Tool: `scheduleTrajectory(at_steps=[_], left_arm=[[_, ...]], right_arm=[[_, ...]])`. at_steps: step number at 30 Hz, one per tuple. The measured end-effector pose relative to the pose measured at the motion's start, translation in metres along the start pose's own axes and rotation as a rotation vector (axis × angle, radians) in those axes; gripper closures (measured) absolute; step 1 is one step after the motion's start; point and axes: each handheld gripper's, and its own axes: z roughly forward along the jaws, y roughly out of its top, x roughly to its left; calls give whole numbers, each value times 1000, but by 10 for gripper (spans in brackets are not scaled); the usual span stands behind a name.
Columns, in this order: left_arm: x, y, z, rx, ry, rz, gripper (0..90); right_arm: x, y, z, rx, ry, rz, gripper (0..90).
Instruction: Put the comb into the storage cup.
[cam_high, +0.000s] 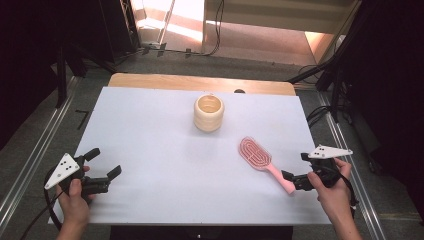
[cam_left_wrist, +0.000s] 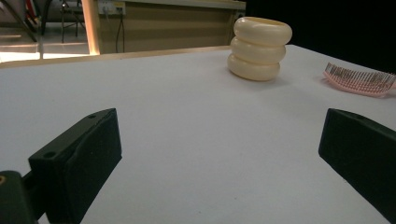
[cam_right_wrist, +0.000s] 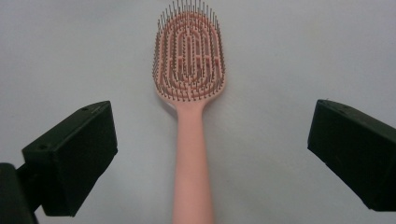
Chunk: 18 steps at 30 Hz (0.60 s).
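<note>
A pink hairbrush (cam_high: 260, 159) lies bristles up on the white table (cam_high: 150, 130), right of centre, its handle pointing to the front right. My right gripper (cam_high: 295, 166) is open at the handle's end. In the right gripper view the hairbrush (cam_right_wrist: 190, 93) runs up the middle and my right gripper (cam_right_wrist: 212, 144) straddles the handle with wide gaps on both sides. A cream ribbed cup (cam_high: 208, 112) stands upright at the back centre. My left gripper (cam_high: 104, 162) is open and holds nothing at the front left. From my left gripper (cam_left_wrist: 219, 149), the cup (cam_left_wrist: 259, 49) and the hairbrush (cam_left_wrist: 362, 80) lie far ahead.
A strip of wooden tabletop (cam_high: 200, 82) shows behind the white sheet. Metal rails (cam_high: 30, 160) run along both sides of the table, and cables (cam_high: 317, 115) lie on the floor at the right. Dark stands rise at the back left.
</note>
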Motion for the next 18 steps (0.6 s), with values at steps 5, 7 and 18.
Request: scheduleTrajectory(at_steps=[5,7,18], left_arm=[[0,0,0,2,8,2,0],[0,0,0,1,12,2,0],[-1,0,1,4,10,11,0]], right_arm=[[-2,5,2,59,-16,7,0],[-3,6,3,67,-18,7,0],[1,17,19,190,-21,-11,1]])
